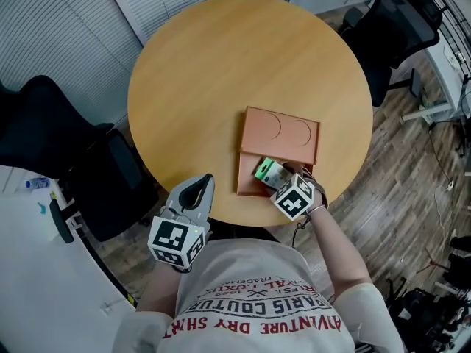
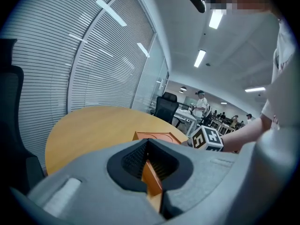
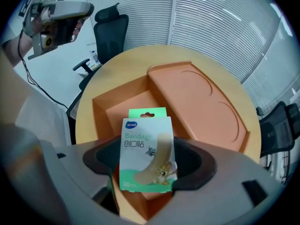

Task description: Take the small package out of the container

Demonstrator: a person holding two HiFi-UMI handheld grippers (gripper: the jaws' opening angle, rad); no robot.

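Note:
An orange container (image 1: 283,132) lies open on the round wooden table (image 1: 206,72), its flat lid (image 3: 206,104) folded away from the box half (image 3: 117,104). My right gripper (image 1: 282,181) (image 3: 150,167) is shut on a small green-and-white bandage package (image 1: 268,171) (image 3: 147,149), holding it upright just above the box half. My left gripper (image 1: 200,188) (image 2: 149,165) hovers at the table's near edge, left of the container (image 2: 157,136), shut with nothing in it. The right gripper's marker cube (image 2: 206,138) shows in the left gripper view.
Black office chairs stand at the left (image 1: 66,145) and the far right (image 1: 401,20) of the table. A white desk (image 1: 37,271) is at the near left. Window blinds (image 3: 225,27) run behind the table. The container sits close to the table's near edge.

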